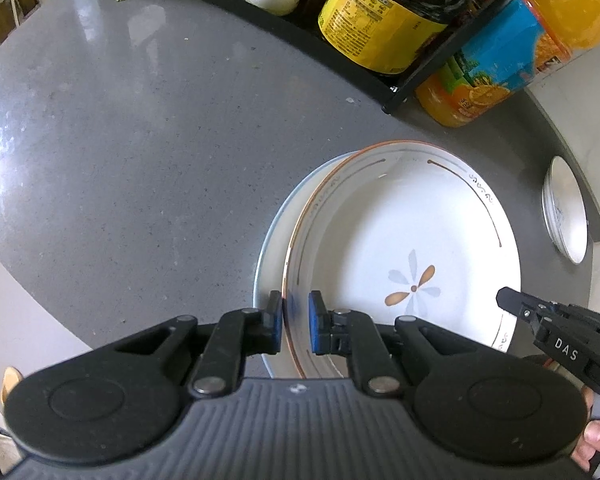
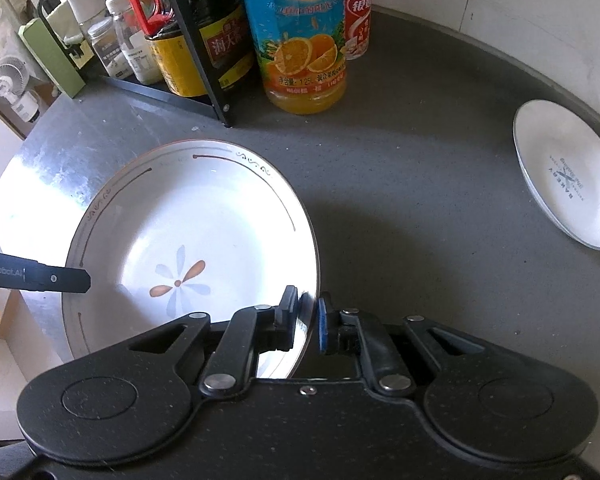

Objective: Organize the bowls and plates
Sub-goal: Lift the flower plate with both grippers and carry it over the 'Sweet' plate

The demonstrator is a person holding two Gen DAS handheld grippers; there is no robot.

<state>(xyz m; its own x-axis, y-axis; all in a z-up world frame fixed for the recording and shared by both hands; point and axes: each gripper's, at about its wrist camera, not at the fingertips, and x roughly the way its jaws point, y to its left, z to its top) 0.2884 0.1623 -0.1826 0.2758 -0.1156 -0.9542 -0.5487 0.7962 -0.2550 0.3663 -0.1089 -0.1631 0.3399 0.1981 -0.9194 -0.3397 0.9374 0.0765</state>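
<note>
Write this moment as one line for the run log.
left gripper: astride flower plate rim | right gripper: astride opposite rim | beneath: second plate | small plate: apart

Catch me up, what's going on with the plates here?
A person is working a gripper in each hand on the flower-pattern plate. The left gripper and right gripper each straddle opposite edges of its rim, jaws nearly closed. In the left view, that plate sits over another white plate on the grey countertop. A small stack of white dishes waits off to the right, near an orange juice bottle.
</note>
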